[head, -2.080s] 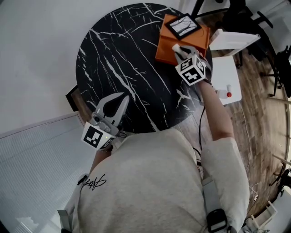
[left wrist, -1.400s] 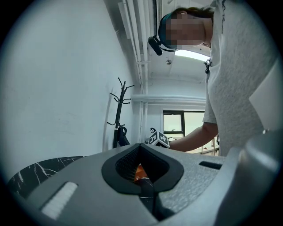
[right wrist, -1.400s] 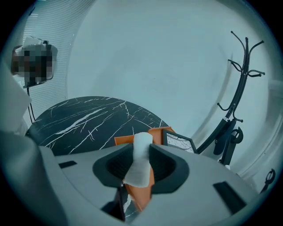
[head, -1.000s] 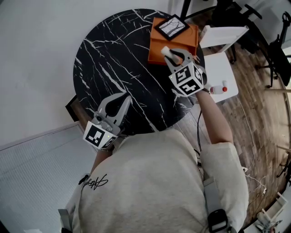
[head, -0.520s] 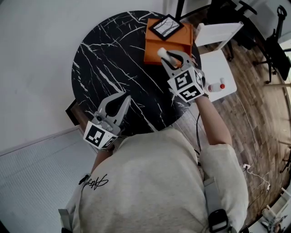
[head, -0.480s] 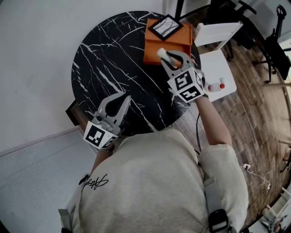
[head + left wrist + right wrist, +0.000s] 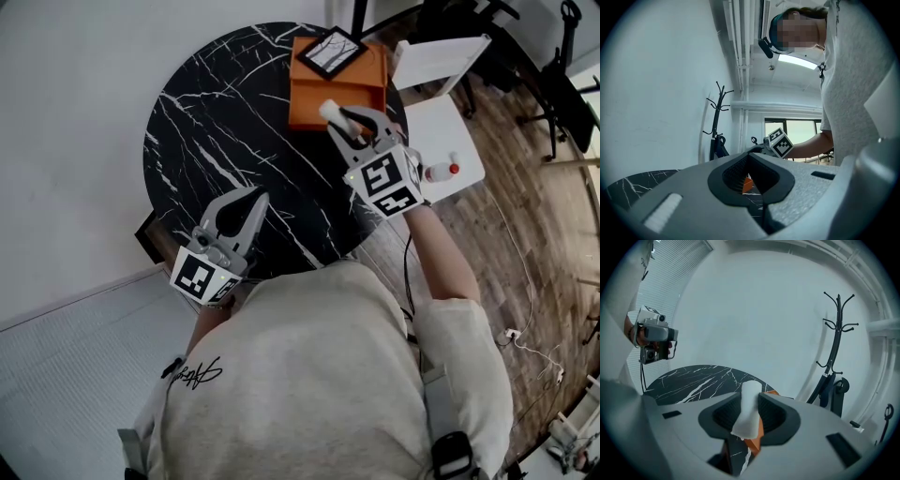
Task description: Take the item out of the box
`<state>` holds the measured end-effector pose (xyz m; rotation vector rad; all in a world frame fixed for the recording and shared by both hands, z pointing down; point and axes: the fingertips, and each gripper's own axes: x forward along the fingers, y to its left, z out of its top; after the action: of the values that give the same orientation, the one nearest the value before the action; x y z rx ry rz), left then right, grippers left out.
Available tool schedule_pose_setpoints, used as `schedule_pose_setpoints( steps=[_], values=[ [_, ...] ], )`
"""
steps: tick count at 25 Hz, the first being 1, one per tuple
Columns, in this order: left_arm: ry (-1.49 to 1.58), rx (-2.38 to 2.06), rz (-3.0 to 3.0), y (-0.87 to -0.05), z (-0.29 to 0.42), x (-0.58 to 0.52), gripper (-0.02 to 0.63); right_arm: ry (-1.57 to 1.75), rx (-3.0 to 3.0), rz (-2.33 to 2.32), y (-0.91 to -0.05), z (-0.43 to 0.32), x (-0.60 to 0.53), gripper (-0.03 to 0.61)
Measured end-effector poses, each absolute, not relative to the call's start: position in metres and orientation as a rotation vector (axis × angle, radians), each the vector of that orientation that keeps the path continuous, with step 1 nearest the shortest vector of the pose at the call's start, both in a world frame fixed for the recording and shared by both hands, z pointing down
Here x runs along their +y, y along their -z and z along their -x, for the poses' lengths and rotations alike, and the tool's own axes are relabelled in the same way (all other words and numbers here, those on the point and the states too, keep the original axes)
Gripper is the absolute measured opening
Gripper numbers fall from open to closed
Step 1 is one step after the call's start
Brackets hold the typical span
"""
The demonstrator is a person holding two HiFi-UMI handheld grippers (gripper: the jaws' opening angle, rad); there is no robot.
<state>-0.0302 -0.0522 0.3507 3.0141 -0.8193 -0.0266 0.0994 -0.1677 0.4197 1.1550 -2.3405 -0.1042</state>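
Clamping white item (image 7: 329, 110) — right hand-held gripper (image 7: 344, 120), over box (image 7: 307, 105) rim

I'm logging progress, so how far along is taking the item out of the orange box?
Done: the white item looks lifted out of the orange box. In hand: the right gripper is shut on it above the black table. Left: setting it down; the left gripper is shut and empty.

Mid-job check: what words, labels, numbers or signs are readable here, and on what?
Nothing readable to quote.
Sweatshirt: black handwritten script, illegible.
Left tool and right tool: cubes carry square code markers, no words.
Framed picture on orange box: a line drawing, no text.
White item in right tool: no print.
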Motion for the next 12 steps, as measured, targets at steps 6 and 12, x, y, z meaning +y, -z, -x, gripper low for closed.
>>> schedule_pose_setpoints(
  steps=[6, 12],
  values=[
    [0.021, -0.797, -3.021, -0.351, 0.030, -0.051, 0.000, 0.115, -2.356, -1.191, -0.408, -0.101, -0.157, 0.112],
    [0.023, -0.766, -3.031, -0.353, 0.028, -0.050, 0.000, 0.108, -2.371, -1.248, -0.401, -0.102, -0.146, 0.112]
  ],
)
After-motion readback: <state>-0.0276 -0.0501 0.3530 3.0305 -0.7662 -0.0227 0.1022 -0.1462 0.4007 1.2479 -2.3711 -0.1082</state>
